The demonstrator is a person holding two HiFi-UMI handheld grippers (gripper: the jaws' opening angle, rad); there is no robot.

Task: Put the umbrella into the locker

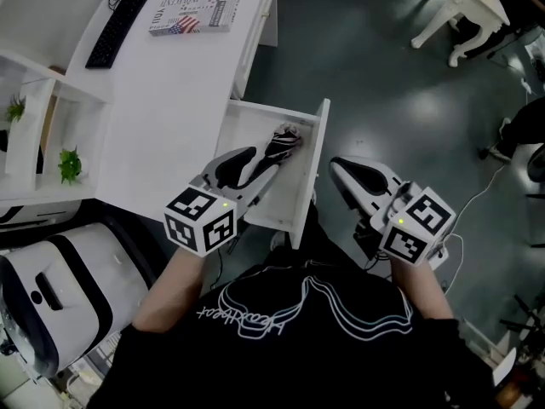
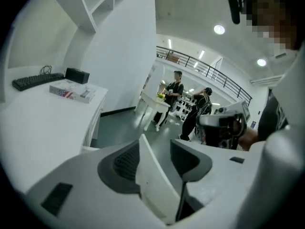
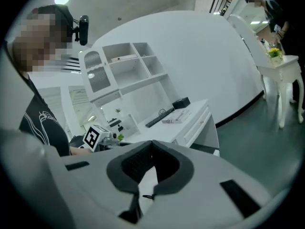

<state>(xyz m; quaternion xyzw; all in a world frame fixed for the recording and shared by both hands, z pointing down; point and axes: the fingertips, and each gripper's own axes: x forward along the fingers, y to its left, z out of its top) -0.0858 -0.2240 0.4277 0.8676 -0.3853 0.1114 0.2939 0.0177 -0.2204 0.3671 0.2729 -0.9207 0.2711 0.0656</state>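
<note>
Your left tool [image 1: 254, 162]: jaws apart, empty. Your right tool [image 1: 342, 175]: jaws together, empty. Stowed: umbrella [image 1: 286, 140], lying in open drawer [image 1: 310, 170]. Probably remaining: closing it.

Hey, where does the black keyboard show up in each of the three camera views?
Head view: keyboard at top left, lying diagonally on the white desk.
Left gripper view: keyboard at the far left, mid-height.
Right gripper view: keyboard near the centre, small, on the desk.
Shared landmark: the flag-printed book beside it, also seen at and.
</note>
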